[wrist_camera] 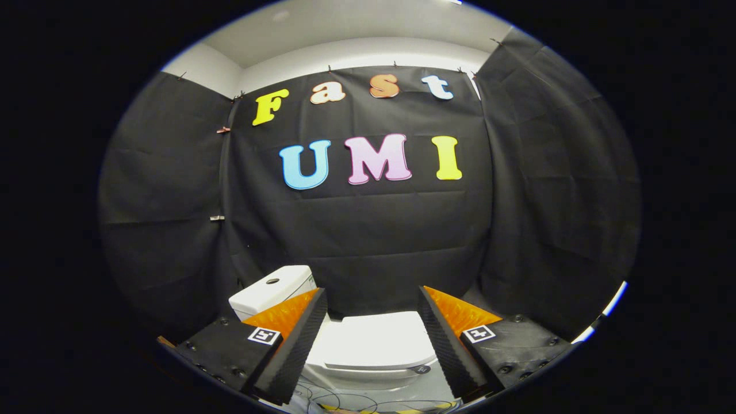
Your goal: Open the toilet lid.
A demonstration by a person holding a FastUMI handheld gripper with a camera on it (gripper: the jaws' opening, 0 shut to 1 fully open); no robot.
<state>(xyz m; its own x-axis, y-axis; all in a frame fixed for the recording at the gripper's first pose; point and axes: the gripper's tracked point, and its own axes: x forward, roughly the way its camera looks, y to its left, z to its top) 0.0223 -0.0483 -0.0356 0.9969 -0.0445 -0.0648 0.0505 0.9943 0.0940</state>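
Toilet lid down at lower centre, framed between wide-spread gripper fingers, probably lined up to reach its front edge.

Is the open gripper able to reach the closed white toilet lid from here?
Probably yes: the gripper is open, the white toilet lid lies closed just beyond its fingers, and nothing stands between them.

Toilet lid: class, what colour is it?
White; the closed toilet lid shows best in the gripper view, beyond the open claw.
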